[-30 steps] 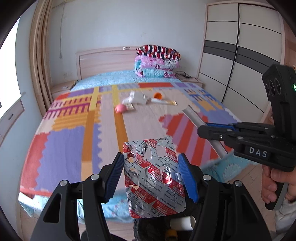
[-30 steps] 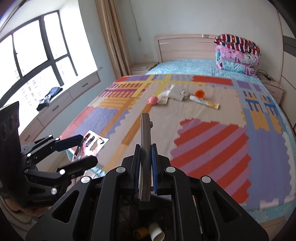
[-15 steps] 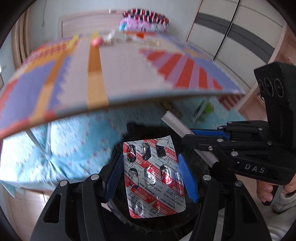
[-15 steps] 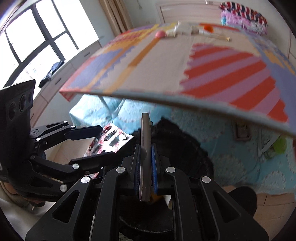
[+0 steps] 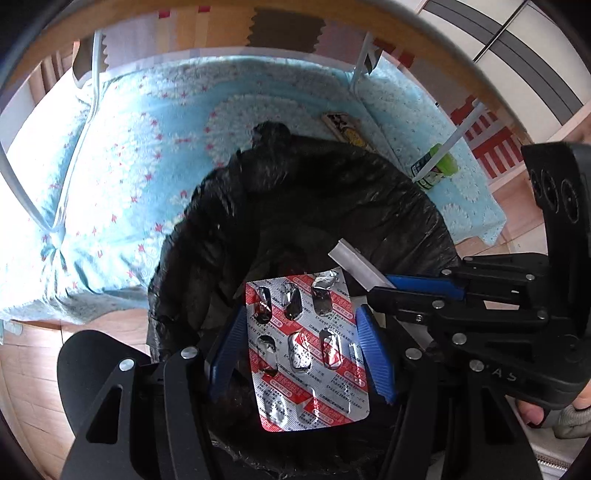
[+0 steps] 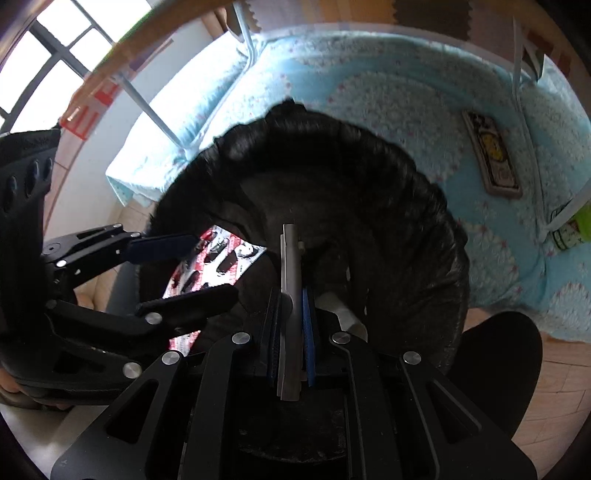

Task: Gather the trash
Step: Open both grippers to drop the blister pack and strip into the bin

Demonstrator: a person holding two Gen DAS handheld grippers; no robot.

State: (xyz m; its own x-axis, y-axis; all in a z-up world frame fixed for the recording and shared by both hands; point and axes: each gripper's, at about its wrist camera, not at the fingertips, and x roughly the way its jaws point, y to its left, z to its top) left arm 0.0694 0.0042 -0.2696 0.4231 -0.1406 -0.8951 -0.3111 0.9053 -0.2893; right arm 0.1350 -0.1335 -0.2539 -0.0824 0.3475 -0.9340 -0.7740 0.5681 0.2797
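Observation:
My left gripper (image 5: pixel 301 321) is shut on a red and silver blister pack (image 5: pixel 306 347) and holds it over the open black trash bag (image 5: pixel 295 206). My right gripper (image 6: pixel 291 299) is shut on a flat grey strip (image 6: pixel 290 280), also over the bag (image 6: pixel 332 192). In the left wrist view the right gripper (image 5: pixel 413 290) comes in from the right with the strip (image 5: pixel 356 267) just above the pack. In the right wrist view the left gripper (image 6: pixel 184 266) and pack (image 6: pixel 214 262) sit at the left.
The bag stands on a wooden floor against a light blue bed skirt (image 5: pixel 122 177). The bed's edge (image 5: pixel 258 33) arches overhead. A green bottle (image 5: pixel 436 170) and a flat packet (image 5: pixel 345 129) lie on the blue cloth behind the bag.
Both grippers have tipped down from the bed top to the trash bag below the bed's edge, each keeping its item. The bag now fills the middle of both views.

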